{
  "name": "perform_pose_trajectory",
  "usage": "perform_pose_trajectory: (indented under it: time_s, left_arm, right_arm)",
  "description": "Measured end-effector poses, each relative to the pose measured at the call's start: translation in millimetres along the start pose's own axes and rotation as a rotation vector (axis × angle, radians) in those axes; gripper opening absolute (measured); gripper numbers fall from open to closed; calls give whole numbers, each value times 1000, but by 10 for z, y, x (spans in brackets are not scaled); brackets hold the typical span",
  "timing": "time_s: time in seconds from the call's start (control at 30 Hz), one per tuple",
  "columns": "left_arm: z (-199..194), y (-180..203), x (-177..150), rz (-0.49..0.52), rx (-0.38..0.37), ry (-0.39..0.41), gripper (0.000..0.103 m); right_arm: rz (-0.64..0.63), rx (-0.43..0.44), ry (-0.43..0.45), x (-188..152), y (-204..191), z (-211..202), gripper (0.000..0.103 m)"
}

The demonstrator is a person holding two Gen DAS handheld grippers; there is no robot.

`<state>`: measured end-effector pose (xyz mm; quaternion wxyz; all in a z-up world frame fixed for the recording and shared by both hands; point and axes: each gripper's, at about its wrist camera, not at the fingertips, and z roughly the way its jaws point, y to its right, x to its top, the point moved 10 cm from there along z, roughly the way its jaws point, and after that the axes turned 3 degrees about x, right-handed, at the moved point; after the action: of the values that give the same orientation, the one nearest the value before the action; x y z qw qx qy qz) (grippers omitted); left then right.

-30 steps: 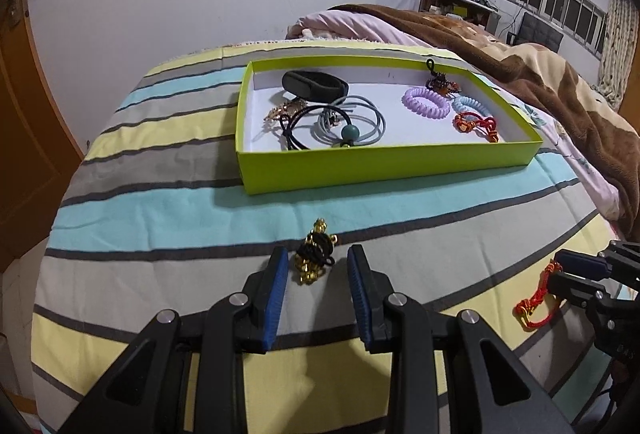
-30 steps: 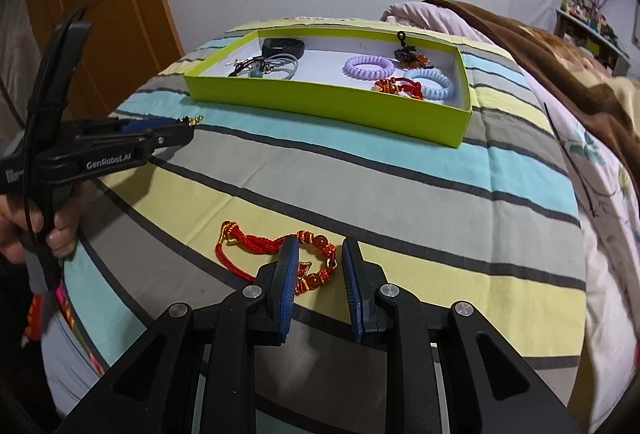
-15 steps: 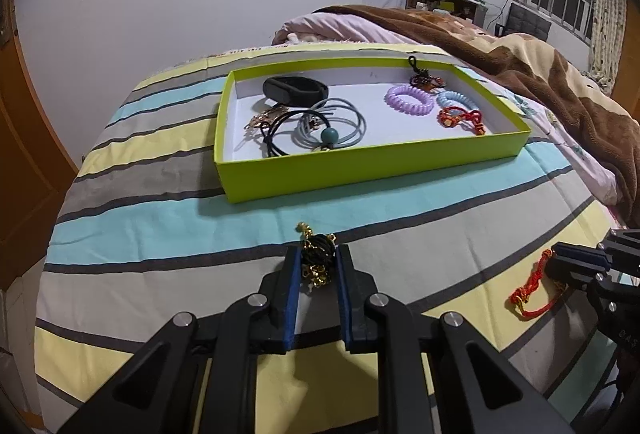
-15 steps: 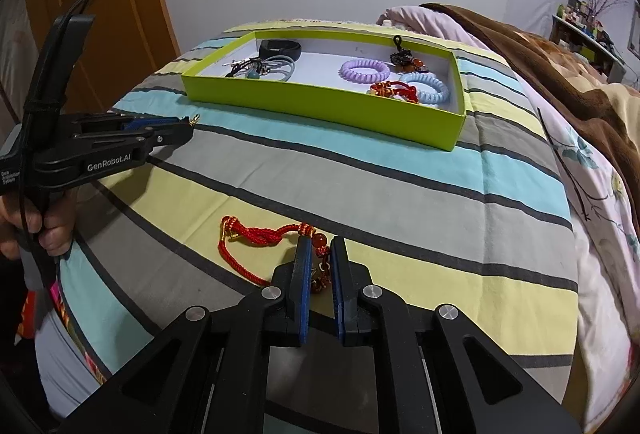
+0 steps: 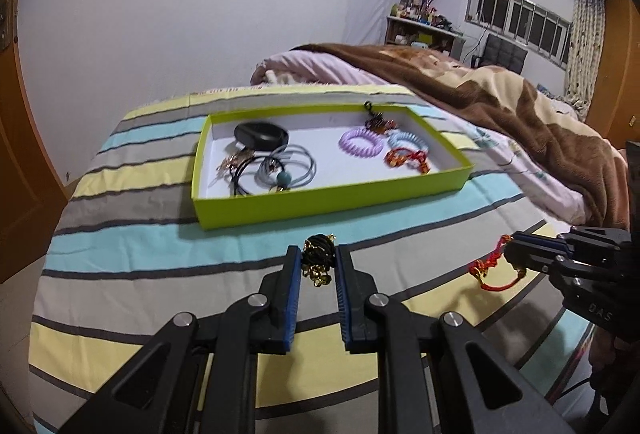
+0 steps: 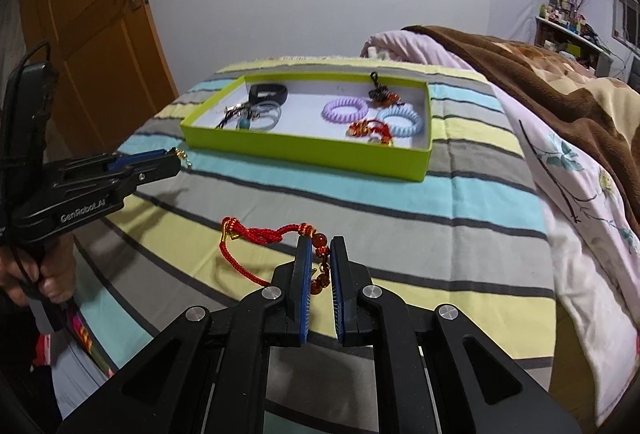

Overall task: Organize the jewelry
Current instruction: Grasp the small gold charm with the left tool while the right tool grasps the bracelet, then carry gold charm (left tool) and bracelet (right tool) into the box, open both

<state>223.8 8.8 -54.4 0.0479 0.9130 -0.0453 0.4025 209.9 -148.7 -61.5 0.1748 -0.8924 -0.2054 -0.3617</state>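
Left wrist view: left gripper is clamped on the black-and-gold beaded charm, pads pressed to both sides of it, the charm held over the striped bedsheet just short of the green tray. Right wrist view: right gripper is closed on the beaded end of the red cord bracelet; the cord loop trails out to the left, the gold knot end looks off the sheet, can't tell for sure. Tray sits further up the bed, well beyond both grippers. Left half of the tray: black band, grey hair ties with a teal bead. Right half: purple coil tie, blue coil tie, red knotted bracelet. Brown blanket lies to the right.
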Motion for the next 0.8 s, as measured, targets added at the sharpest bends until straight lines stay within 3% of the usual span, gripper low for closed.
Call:
perform_pose_trajectory:
  time_s: [0.43, 0.8]
  left_arm:
    - [65, 141, 279, 21, -13, 31, 18]
    - [289, 200, 617, 33, -23, 49, 18]
  right_arm:
    - [4, -22, 57, 388, 195, -9, 9]
    - [4, -38, 81, 814, 408, 214, 9]
